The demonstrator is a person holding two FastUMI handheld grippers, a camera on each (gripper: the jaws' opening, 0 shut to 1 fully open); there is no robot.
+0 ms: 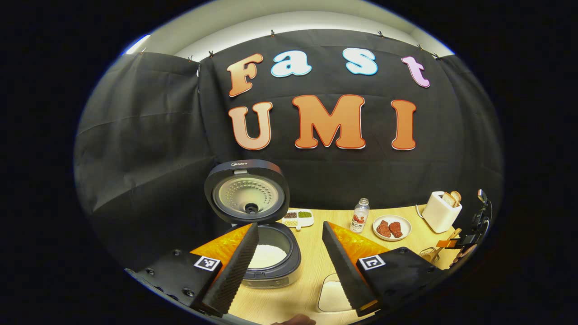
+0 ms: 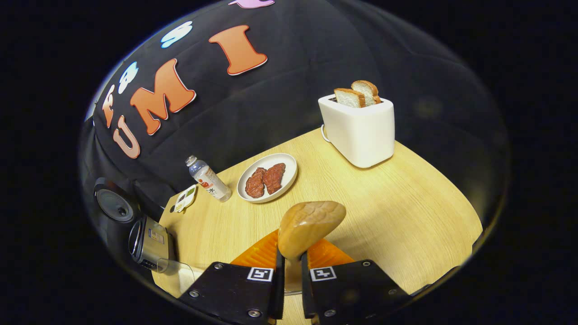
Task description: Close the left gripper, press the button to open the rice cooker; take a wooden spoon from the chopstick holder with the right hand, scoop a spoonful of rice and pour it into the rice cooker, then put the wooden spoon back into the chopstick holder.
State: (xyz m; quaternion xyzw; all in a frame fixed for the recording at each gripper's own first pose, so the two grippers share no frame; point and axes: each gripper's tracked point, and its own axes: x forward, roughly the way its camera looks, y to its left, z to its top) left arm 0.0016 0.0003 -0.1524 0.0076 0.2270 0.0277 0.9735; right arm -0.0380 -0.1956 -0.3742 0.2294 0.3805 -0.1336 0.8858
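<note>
We've got the right tongs [image 2: 289,266] clamped on the wooden spoon [image 2: 309,225], left tongs [image 1: 289,266] wide; tilt early, and rice misses the rice cooker [image 1: 268,257].

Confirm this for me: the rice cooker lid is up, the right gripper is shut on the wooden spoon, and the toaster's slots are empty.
One detail is wrong: the toaster is not empty; the right gripper view shows two bread slices standing in its slots. The rest holds: the rice cooker lid is up, and the right gripper is shut on the wooden spoon.
</note>
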